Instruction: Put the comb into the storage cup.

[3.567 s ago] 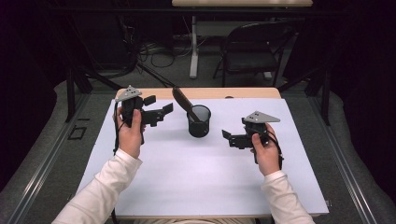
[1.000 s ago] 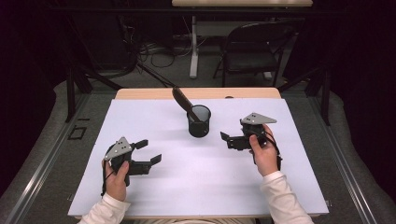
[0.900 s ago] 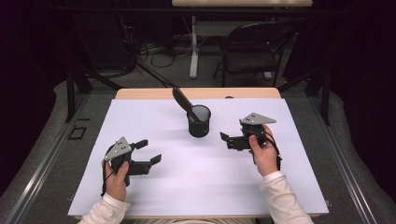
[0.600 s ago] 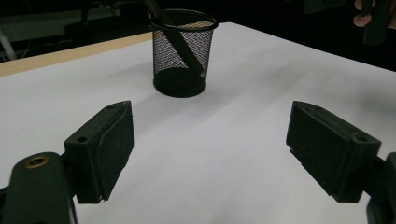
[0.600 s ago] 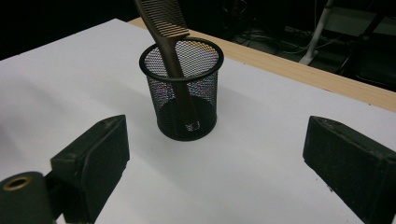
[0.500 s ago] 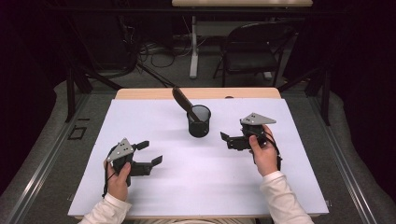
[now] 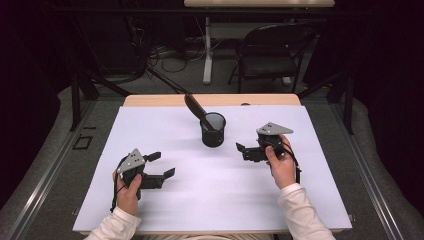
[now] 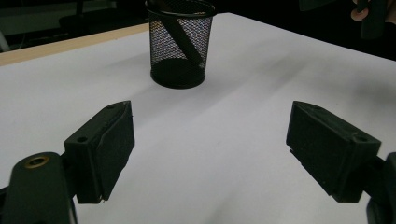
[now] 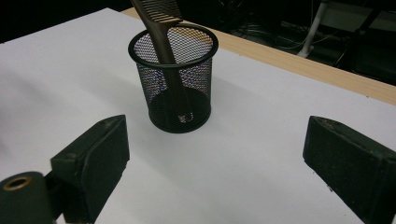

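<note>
High view: a black mesh cup (image 7: 213, 130) stands upright on the white-covered desk (image 7: 320, 200), toward the far middle of the sheet. A brown comb (image 7: 197, 110) sits inside it, handle end down, leaning so that its toothed end rises over the rim up and to the left.

Left tool (image 7: 161, 166): held low over the near left part of the desk in the person's left hand (image 7: 129, 189), well apart from the cup. Its jaws stand wide apart with nothing between them. The left gripper view confirms this: both black pads (image 8: 114, 147) frame bare white surface, and the cup (image 8: 180, 44) stands farther off between the two jaws.

Right tool (image 7: 242, 150): held in the person's right hand (image 7: 281, 167), just to the right of the cup and near it, without contact. Its jaws point toward the cup. In the right gripper view the two pads (image 9: 100, 154) are spread wide, nothing clamped, and the cup (image 9: 175, 79) stands ahead between them with the comb (image 9: 161, 28) slanting out over its rim.

A wooden strip (image 7: 150, 100) of the desk is exposed beyond the sheet's far edge.
</note>
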